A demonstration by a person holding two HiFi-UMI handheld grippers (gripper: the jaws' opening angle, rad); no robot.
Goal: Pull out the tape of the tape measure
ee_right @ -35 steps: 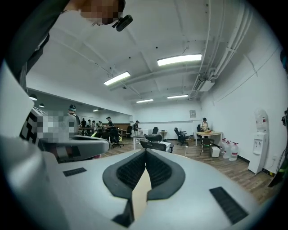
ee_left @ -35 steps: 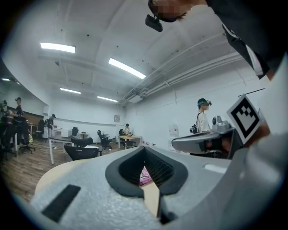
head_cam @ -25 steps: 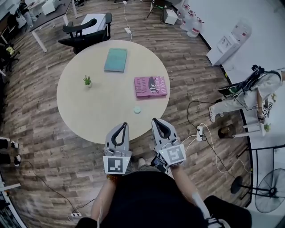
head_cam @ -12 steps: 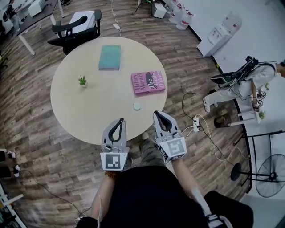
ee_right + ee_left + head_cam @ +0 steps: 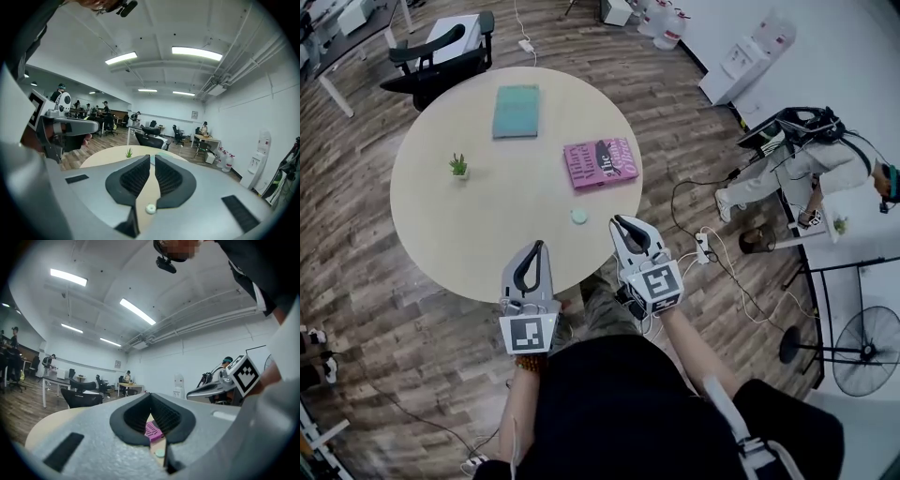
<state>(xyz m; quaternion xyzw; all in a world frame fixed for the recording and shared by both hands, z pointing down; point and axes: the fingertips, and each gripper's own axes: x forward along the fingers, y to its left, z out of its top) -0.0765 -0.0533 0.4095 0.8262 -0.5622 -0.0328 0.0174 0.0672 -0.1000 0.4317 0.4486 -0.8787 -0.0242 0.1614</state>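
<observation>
The left tool (image 5: 538,247) is held clenched: in the left gripper view its black ribbed pads are seen meeting at the tips, and nothing is gripped between them. The right tool (image 5: 618,222) is released by a narrow slit; its jaws have just been opening, and nothing is caught between its pads. Both tools are held side by side over the near edge of the round beige surface (image 5: 478,234), each carried in one of the person's hands, with the marker cubes turned towards the head camera.

The small round pale-green tape measure (image 5: 579,217) is seen lying flat on the surface, just ahead of the right tool's tips and slightly to their left, apart from both tools. Just beyond it a pink paperback book (image 5: 601,161) is laid flat. Farther back a teal hardcover book (image 5: 516,111) is placed, and to the left of centre a small green potted plant (image 5: 458,167) is set upright. A black office chair (image 5: 441,58) is drawn up at the far side, on the wood-plank floor (image 5: 366,300).
</observation>
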